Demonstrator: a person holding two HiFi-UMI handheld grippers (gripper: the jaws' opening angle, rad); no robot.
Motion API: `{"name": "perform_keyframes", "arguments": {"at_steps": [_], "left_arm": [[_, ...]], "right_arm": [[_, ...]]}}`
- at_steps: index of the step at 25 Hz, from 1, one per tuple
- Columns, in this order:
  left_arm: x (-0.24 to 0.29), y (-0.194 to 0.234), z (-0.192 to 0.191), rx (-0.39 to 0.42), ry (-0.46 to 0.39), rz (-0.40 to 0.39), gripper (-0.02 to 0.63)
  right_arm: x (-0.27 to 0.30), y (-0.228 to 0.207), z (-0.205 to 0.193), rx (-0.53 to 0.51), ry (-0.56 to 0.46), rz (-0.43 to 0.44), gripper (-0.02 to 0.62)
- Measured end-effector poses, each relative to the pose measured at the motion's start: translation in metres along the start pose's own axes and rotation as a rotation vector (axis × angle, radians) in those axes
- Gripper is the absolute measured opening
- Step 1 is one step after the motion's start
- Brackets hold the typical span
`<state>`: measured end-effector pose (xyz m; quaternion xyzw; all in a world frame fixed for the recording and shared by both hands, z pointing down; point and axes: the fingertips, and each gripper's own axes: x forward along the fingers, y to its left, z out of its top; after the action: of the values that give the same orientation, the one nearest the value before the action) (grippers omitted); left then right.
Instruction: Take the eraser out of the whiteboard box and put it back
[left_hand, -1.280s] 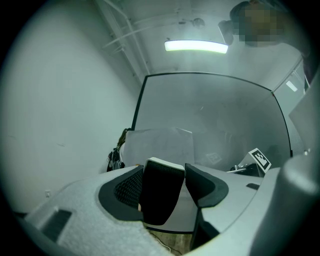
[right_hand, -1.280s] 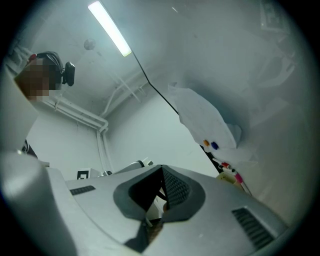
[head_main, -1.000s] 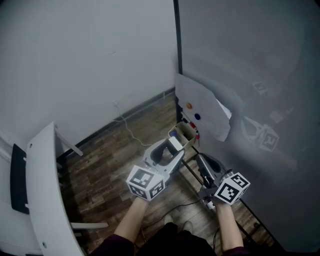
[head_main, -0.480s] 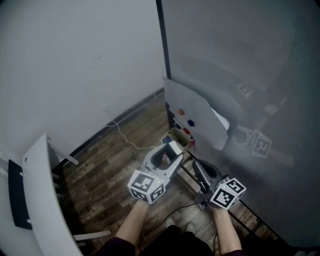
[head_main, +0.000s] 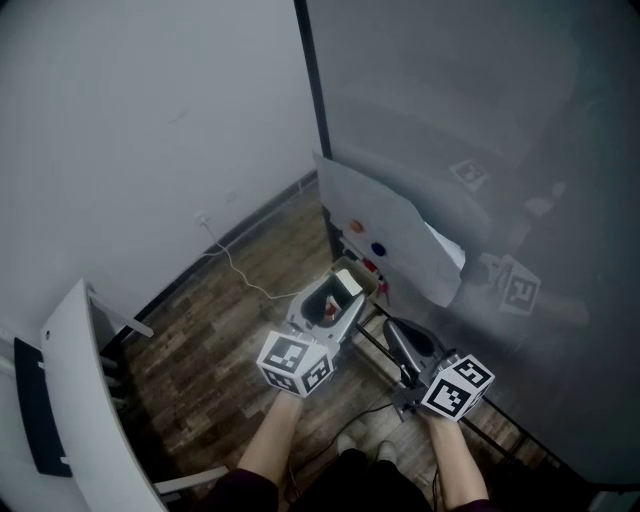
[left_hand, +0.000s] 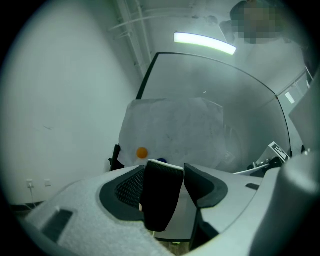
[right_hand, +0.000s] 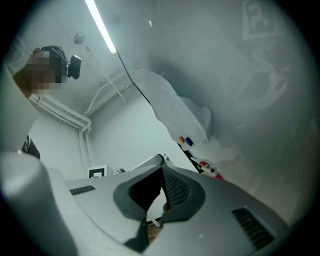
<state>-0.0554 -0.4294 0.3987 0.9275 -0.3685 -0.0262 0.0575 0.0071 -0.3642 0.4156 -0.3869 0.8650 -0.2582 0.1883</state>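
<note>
Head view: my left gripper (head_main: 335, 300) has slid up towards the whiteboard box (head_main: 366, 272). The eraser (head_main: 347, 282) it carries now covers most of the box, which showed plainly a second ago. My right gripper (head_main: 393, 333) sits just beside, lower right.

Left gripper view: my pads are clamped on the black eraser (left_hand: 161, 192), which stands upright between them, with the paper sheet (left_hand: 175, 130) ahead.

Right gripper view: my pads are pressed together and hold nothing.

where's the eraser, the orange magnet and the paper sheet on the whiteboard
eraser (left_hand: 161, 195): left gripper view, middle of its dark face between the jaws.
orange magnet (left_hand: 142, 152): left gripper view, centre of the disc.
paper sheet (left_hand: 175, 130): left gripper view, bare middle of the sheet.
</note>
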Motion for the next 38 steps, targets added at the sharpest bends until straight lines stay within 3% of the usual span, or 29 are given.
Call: {"name": "perform_keyframes", "arguments": {"at_steps": [14,29,38], "left_arm": [[0.041,0.026,-0.021,-0.071,-0.052,-0.031,0.244],[0.062,0.041,-0.06,-0.126,-0.014,-0.011,0.244],[0.059,0.037,-0.062,-0.121,0.005,-0.023,0.247]], "right_arm": [[-0.008,-0.021,-0.016,0.021,-0.004,-0.077,0.003],[-0.031,-0.034,-0.023,0.015,-0.001,-0.146,0.003],[-0.032,-0.035,-0.025,0.023,-0.006,-0.144,0.003]]}}
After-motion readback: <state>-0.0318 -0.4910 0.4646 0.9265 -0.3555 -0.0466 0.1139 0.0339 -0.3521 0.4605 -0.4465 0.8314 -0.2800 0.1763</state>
